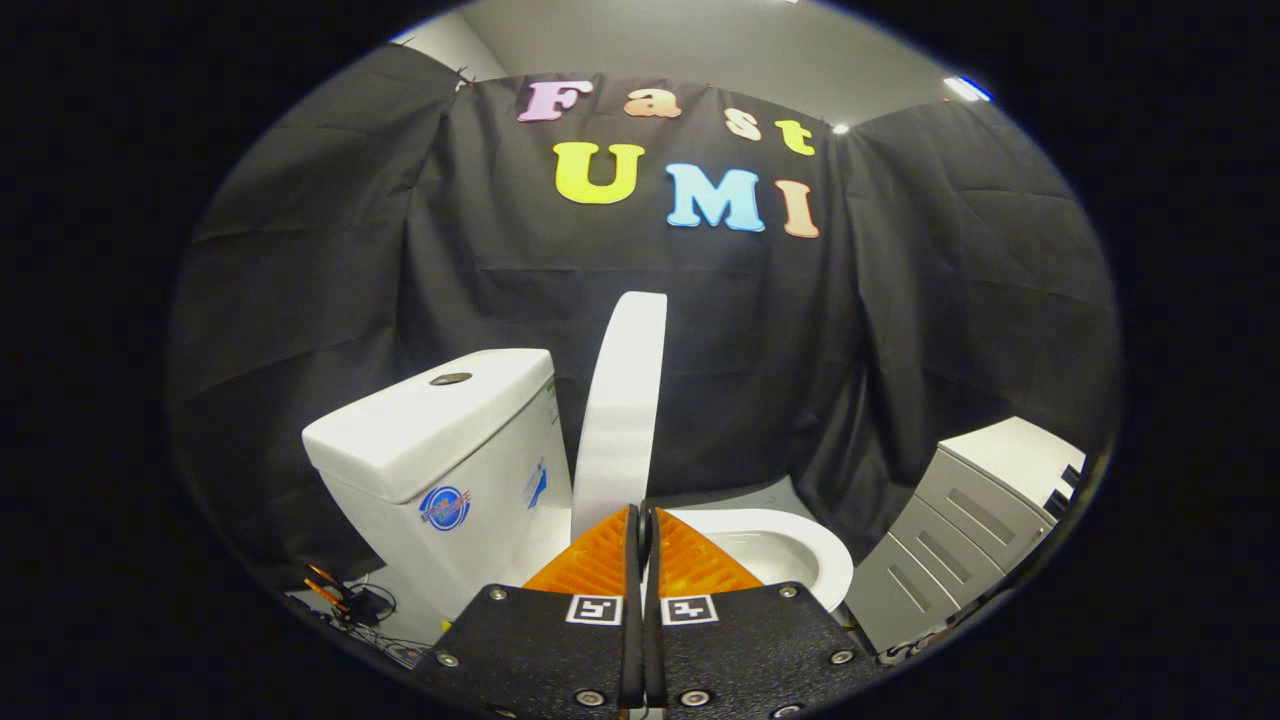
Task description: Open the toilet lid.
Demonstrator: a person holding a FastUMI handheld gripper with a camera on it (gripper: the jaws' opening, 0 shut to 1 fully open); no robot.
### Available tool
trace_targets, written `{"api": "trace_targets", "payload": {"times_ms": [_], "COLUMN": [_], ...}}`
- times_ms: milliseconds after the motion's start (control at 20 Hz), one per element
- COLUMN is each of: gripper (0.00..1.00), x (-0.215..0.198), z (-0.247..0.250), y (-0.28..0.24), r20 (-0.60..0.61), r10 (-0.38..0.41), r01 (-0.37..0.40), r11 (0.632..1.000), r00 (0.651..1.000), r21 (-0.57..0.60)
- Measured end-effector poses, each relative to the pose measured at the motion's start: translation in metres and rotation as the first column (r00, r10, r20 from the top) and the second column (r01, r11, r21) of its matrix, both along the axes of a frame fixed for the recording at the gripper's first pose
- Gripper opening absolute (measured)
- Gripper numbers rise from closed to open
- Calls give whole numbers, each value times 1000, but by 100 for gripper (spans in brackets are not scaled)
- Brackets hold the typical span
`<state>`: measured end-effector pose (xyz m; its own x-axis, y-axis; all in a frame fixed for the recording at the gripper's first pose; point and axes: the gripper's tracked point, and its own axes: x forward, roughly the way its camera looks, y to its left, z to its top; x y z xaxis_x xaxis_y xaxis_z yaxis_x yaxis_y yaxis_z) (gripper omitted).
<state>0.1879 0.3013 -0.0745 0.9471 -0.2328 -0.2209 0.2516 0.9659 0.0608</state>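
The toilet lid (622,410) stands raised, nearly upright and seen edge-on, rising just beyond my fingertips and leaning back close to the tank (440,450) on its left. Nearest to me, my gripper (643,520) points forward and a little down toward the toilet, its two fingers (590,565) brought together so that only a thin dark slit runs between them; nothing is held there, and the tips sit just in front of the lid's lower end without my being able to tell whether they touch it. Each finger carries a small square marker (594,609) on the black body plate behind the ribbed pad. Just past the right finger, the bowl rim (815,555) curves out, open and uncovered, with the pale inside of the bowl showing. To the left of my fingers, low on the floor beside the tank's base, lies a tangle of cables (360,605) with some small dark gear I cannot make out. The tank has a round flush button (451,379) on its top and a couple of stickers on the side facing me. Off to the right, well apart from the bowl, stands a grey drawer cabinet (960,540) with a pale top. Behind everything hangs the black cloth wall (330,280), and above it a strip of plain ceiling (700,45) with small lights.
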Motion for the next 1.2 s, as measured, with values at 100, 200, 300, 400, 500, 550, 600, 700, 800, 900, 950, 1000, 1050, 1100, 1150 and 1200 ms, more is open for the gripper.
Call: {"api": "trace_targets", "payload": {"times_ms": [100,200,300,400,500,550,600,700,800,900,950,1000,1050,1100,1150,1200], "gripper": [0,0,0,0,0,1,1,1,1,2,2,2,2,2,2,2], "x": [2,4,10,14,16,18,20,21,21,23,22,22,21,22,22,22], "z": [2,4,7,9,8,9,10,8,8,9,9,8,8,7,6,6], "y": [11,21,31,43,55,62,68,75,81,80,80,80,79,77,77,80], "r20": [12,24,31,29,24,20,18,11,9,12,12,17,18,23,17,13], "r10": [23,43,70,96,126,144,158,166,167,169,170,170,170,169,173,184], "r01": [-23,-44,-70,-96,-125,-142,-156,-164,-165,-166,-167,-167,-167,-166,-171,-183], "r11": [1000,999,997,995,991,988,985,981,980,977,977,978,979,981,981,981], "r00": [1000,999,997,995,992,989,987,986,986,986,985,985,985,985,985,983], "r21": [9,19,10,-10,-37,-58,-75,-100,-115,-135,-134,-128,-114,-102,-88,-71]}}
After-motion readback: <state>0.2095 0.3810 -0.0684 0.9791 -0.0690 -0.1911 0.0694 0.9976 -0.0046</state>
